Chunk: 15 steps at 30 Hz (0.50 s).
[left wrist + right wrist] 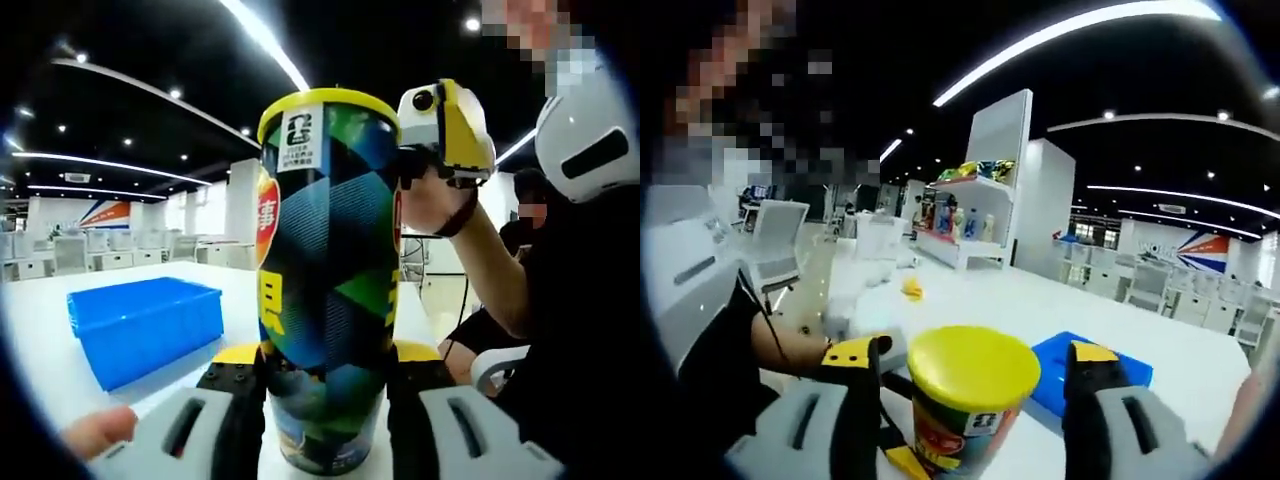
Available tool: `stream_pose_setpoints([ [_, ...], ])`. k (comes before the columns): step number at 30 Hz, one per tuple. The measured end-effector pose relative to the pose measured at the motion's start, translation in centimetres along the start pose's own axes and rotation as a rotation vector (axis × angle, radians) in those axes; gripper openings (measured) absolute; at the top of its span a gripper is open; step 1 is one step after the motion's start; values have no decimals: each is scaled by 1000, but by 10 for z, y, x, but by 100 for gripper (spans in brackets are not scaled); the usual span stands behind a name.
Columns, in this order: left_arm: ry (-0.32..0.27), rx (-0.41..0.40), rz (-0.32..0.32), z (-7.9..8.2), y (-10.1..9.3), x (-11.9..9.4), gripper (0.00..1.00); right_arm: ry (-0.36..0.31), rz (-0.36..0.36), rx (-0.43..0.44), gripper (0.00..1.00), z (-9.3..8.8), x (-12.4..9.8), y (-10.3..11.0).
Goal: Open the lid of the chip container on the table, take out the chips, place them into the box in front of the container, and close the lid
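Tall cylindrical chip container (325, 290), glossy printed wrap, yellow plastic lid (973, 367) on. My left gripper (325, 400) clamps its base; my right gripper (975, 400) is spread around the lid. Blue rectangular plastic box (145, 325) sits left.

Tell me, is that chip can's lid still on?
Yes, on. The yellow lid sits flat across the top of the chip can, and the can stands upright between the left gripper's jaws.

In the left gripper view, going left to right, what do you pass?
Blue box → chip can, clamped low down by the left claw → right claw up by the can's top → the person's forearm.
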<state>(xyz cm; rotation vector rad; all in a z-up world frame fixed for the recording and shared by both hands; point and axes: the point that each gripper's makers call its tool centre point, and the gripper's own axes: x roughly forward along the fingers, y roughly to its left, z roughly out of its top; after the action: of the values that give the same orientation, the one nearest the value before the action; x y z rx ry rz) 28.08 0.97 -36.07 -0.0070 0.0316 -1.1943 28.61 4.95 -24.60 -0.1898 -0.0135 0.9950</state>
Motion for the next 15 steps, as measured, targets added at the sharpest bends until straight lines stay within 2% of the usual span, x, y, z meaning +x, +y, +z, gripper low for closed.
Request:
stream_pose_setpoints([
  [4,-1,-2,2,0,0,0,47,-23,-43,26,56,6,-3,-9],
  [8,1,-4,4,0,0,0,47,-5,-3,71,46,2,-3,-1],
  [12,1,-5,5,0,0,1,47,-1,-20,48,45,2,-3,0],
  [15,4,-7,6,0,0,1,47,3,-29,-24,45,0,-3,1],
])
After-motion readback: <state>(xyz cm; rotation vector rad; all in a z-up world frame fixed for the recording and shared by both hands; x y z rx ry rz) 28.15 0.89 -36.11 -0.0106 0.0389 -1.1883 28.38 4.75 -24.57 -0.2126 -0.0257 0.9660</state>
